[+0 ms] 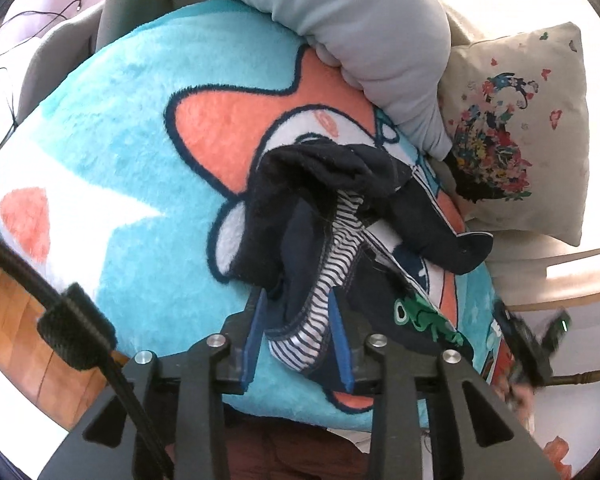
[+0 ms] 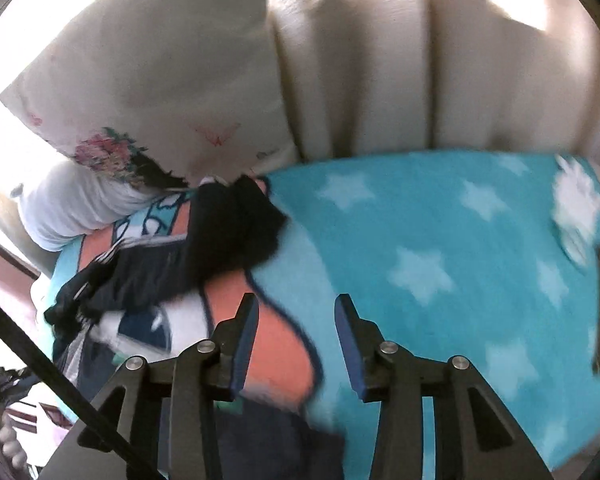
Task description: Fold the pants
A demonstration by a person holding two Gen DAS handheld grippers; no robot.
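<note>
The left gripper pinches the striped waistband of the crumpled navy pants mid-blanket; the right gripper gapes empty. Best lift, shake flat.

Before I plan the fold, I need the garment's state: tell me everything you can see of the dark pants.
The pants are small, dark navy, soft knit-looking fabric with a navy-and-white striped lining or waistband showing and a green frog-like print near one edge. They lie crumpled and bunched, not flat, on the turquoise fleece blanket, close to the floral cushion. The left gripper has the striped edge between its fingers. The right gripper is open over the blanket, not touching them.
</note>
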